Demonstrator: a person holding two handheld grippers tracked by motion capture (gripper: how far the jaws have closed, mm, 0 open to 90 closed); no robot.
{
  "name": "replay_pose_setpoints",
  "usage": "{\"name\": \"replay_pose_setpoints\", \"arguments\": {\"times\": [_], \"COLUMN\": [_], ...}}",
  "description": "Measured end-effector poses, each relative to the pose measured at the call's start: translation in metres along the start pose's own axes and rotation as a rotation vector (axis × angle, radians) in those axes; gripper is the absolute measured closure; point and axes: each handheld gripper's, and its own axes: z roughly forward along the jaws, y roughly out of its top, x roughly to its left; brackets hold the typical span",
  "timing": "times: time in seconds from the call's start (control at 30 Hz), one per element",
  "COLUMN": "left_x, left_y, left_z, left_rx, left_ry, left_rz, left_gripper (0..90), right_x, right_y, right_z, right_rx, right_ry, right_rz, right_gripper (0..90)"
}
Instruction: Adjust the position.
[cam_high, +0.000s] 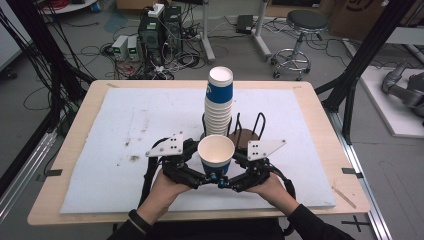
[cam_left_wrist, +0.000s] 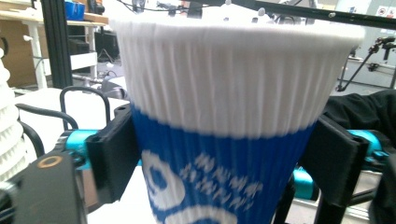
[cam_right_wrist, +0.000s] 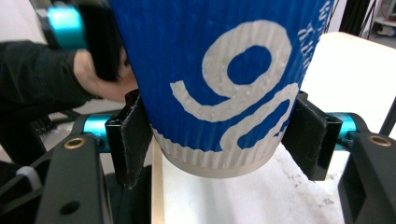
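Cup (cam_high: 216, 152) is held upright above the table's (cam_high: 100, 100) near edge, in front of the stack (cam_high: 219, 102). Right gripper (cam_right_wrist: 219, 140) clamps its base; left gripper (cam_left_wrist: 224, 158) brackets mid-wall, contact unclear. Keep cup vertical; release one side only when the other holds firm.

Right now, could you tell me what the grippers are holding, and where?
The paper cup: right gripper clamps its base; left gripper's jaws flank its blue middle.

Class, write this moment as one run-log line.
cup: held above table | right gripper: shut on cup base | left gripper: around cup, grip unclear | stack: behind
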Motion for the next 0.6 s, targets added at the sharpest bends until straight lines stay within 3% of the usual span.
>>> {"name": "replay_pose_setpoints", "arguments": {"times": [0.3,0.43,0.57,0.6], "left_x": [-0.0013,-0.0011,0.0001,0.0003], "left_y": [0.0051,0.0052,0.0049,0.0048], "left_z": [-0.0029,-0.0034,-0.0048,-0.0049], "left_rx": [-0.007,-0.007,-0.024,-0.029], "left_ry": [0.001,-0.006,-0.012,-0.013], "left_rz": [0.0,0.002,-0.008,-0.016], "left_gripper": [18.1,22.0,23.9,24.0], "right_x": [0.0009,0.0004,0.0004,0.0014], "right_y": [-0.0016,-0.002,-0.0019,-0.0015], "right_z": [0.003,0.0027,0.0022,0.0019], "right_rx": [0.02,0.023,0.012,-0.006], "right_ry": [0.02,0.017,0.02,0.023], "right_rz": [-0.004,-0.006,0.002,0.006], "right_gripper": [30.8,31.1,30.3,26.0]}}
